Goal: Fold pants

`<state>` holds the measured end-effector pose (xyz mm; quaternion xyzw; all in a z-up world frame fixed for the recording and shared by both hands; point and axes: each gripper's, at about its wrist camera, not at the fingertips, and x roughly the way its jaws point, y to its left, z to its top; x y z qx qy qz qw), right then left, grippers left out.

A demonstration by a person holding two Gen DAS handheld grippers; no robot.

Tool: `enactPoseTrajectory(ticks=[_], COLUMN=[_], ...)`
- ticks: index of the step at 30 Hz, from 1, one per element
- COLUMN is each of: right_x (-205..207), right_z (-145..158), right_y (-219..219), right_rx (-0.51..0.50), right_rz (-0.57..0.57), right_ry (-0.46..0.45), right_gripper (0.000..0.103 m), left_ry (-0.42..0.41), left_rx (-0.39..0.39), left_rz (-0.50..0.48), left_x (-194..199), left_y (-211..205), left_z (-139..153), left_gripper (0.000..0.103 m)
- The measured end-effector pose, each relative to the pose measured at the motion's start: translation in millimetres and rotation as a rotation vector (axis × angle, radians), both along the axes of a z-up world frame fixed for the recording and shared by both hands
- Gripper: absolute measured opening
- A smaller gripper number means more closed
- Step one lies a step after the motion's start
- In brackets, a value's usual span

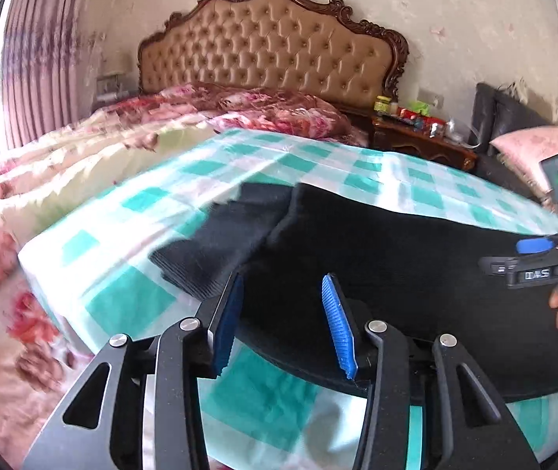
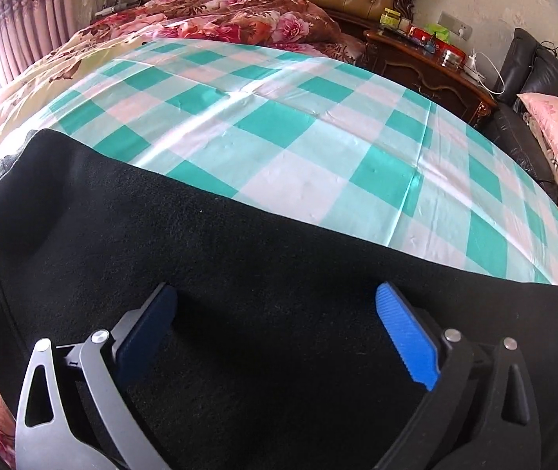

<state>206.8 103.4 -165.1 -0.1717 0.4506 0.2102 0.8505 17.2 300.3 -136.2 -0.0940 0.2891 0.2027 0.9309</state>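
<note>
- On the bed's left side, a floral quilt lies bunched beside a glossy teal-and-white checked sheet.
- Black, fuzzy-textured pants lie spread flat on that sheet.
- Left claw hangs open above the pants' near edge, ribbed blue pads apart.
- Right claw hangs open over the dark fabric, gripping nothing.
- A carved wooden nightstand carries small jars.

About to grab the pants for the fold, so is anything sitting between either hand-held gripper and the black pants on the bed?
Nothing visible. The left hand-held gripper and right hand-held gripper are both open directly over the black pants.
</note>
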Motion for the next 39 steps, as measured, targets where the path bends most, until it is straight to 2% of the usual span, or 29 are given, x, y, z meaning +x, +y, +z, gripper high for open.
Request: enactPoseTrajectory(ticks=[3,6,9,12,16,19,20,22,25,28,29,30,31,32,33,34,37,39], right_x=[0.6,0.4,0.1,0.1,-0.2,-0.2,-0.2,-0.1,-0.5,-1.1,-1.2,-1.3,-1.2,-1.3,-1.9,-2.2,-0.7,-1.4], right_z=[-0.1,-0.4,-0.3,-0.3,-0.1,-0.2,-0.2,-0.2,-0.2,-0.1,0.0,0.2,0.2,0.4,1.7,2.8,4.0,3.5], right_y=[-1.1,-0.1,0.1,-0.3,-0.4,-0.4,-0.4,-0.4,-0.5,-0.7,-1.1,-1.4,-2.1,-2.7,-3.8,-6.4,-12.1,-11.2], right_rx=[0.006,0.002,0.003,0.006,0.009,0.009,0.009,0.009,0.013,0.021,0.024,0.029,0.035,0.041,0.056,0.078,0.124,0.118], right_rz=[0.000,0.000,0.000,0.000,0.000,0.001,0.000,0.001,0.001,0.003,0.004,0.004,0.004,0.004,0.006,0.009,0.002,0.004], right_ry=[0.000,-0.004,-0.004,-0.003,-0.002,-0.001,-0.001,-0.002,0.000,0.005,0.006,0.007,0.008,0.007,0.004,0.005,0.025,0.027], right_gripper=[0.101,0.101,0.101,0.101,0.101,0.101,0.101,0.101,0.101,0.101,0.101,0.101,0.101,0.101,0.101,0.101,0.101,0.101], left_ry=[-0.095,-0.047,-0.016,0.017,0.088,0.171,0.230,0.293,0.405,0.396,0.372,0.320,0.276,0.212,0.172,0.166,0.233,0.292], left_rx=[-0.158,-0.085,-0.100,-0.052,-0.001,0.022,0.015,0.032,0.038,0.052,0.049,0.010,-0.023,-0.047,-0.033,-0.005,0.049,0.023], left_rz=[0.046,0.090,0.084,0.015,-0.121,-0.208,-0.260,-0.298,-0.261,-0.192,-0.135,-0.101,-0.113,-0.188,-0.296,-0.392,-0.584,-0.674], left_x=[-12.7,-5.6,6.4,25.9,70.3,112.7,130.5,154.3,188.2,194.3,189.9,182.5,177.0,170.8,167.1,167.0,180.9,197.1], left_y=[24.3,33.9,42.7,33.8,11.7,-9.3,-18.2,-31.3,-30.1,-18.6,-12.6,-6.8,-5.5,-14.5,-32.2,-51.1,-94.7,-108.0], left_z=[15.0,24.3,24.7,28.9,33.0,28.0,22.2,12.5,-10.9,-10.1,-3.4,5.4,12.2,20.9,26.3,29.2,18.5,5.5], left_gripper=[0.044,0.044,0.044,0.044,0.044,0.044,0.044,0.044,0.046,0.049,0.048,0.046,0.045,0.045,0.045,0.045,0.046,0.046])
